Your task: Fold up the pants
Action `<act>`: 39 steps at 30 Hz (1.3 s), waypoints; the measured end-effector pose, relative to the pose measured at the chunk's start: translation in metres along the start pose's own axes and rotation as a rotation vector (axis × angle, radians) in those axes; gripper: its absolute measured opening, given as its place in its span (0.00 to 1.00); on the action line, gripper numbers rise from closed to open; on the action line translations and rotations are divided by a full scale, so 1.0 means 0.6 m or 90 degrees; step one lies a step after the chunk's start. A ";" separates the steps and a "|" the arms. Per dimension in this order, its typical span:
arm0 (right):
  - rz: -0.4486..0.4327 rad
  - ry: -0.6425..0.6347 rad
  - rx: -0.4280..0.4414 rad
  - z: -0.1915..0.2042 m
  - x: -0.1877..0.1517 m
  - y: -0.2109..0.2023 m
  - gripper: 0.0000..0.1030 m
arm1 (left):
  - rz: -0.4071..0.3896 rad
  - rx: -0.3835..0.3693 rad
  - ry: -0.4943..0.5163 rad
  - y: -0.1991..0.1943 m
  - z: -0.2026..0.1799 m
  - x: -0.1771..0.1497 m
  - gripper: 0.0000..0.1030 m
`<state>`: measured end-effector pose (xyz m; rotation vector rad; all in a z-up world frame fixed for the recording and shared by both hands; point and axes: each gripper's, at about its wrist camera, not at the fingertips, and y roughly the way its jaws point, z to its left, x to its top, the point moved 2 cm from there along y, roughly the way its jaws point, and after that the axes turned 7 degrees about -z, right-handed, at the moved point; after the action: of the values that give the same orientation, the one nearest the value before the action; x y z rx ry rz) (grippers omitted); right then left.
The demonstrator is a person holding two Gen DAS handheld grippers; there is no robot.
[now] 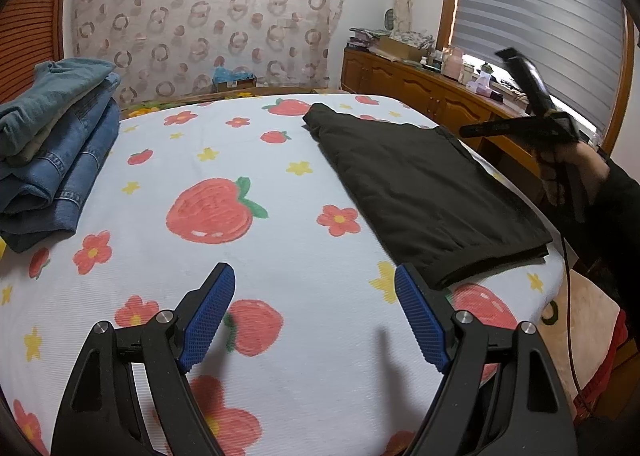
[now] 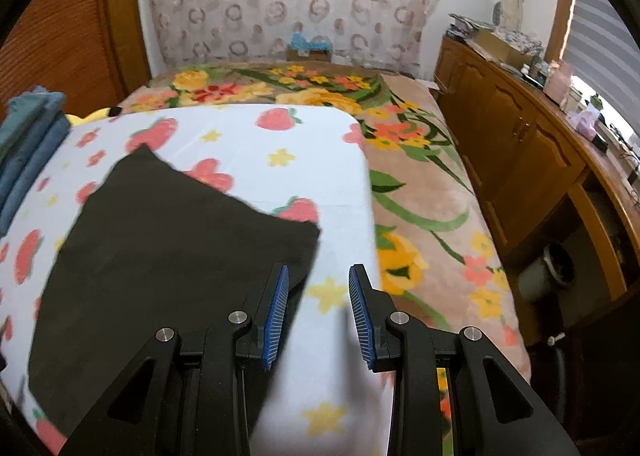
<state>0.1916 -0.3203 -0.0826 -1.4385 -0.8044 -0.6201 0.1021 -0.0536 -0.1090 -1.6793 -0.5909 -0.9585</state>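
Dark folded pants [image 1: 424,192] lie flat on the right part of a white strawberry-print sheet [image 1: 256,144]. My left gripper [image 1: 315,270] hovers open over bare sheet, just left of the pants' near corner, with nothing between its blue pads. In the right wrist view the same pants [image 2: 160,256] fill the left half. My right gripper [image 2: 320,270] is open over the sheet beside their right edge, its gap empty. Its left finger [image 2: 276,304] overlaps the pants' edge in the picture. A hand [image 1: 580,164] holds that tool above the bed's right side.
A stack of folded jeans and other clothes [image 1: 60,144] sits at the sheet's left side. A floral blanket [image 2: 420,196] covers the bed beyond the sheet's right edge. A wooden cabinet [image 2: 520,144] with clutter on top runs along the right wall under a window blind.
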 end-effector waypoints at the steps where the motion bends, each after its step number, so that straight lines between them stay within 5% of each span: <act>1: -0.005 0.001 0.011 0.004 -0.008 -0.010 0.31 | 0.000 0.000 0.000 0.000 -0.001 0.000 0.80; 9: -0.024 -0.016 0.070 0.057 -0.105 -0.078 0.38 | 0.006 -0.003 0.007 0.002 -0.007 -0.003 0.80; 14: -0.027 -0.011 0.056 0.056 -0.145 -0.099 0.47 | 0.008 -0.005 0.013 0.002 -0.014 -0.003 0.80; 39: -0.048 0.036 0.057 0.085 -0.195 -0.174 0.47 | 0.015 -0.082 0.065 0.030 -0.093 0.044 0.80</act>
<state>0.0328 -0.2871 -0.1133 -1.3089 -0.8341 -0.6708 0.1139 -0.1141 -0.0908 -1.7355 -0.4479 -1.0776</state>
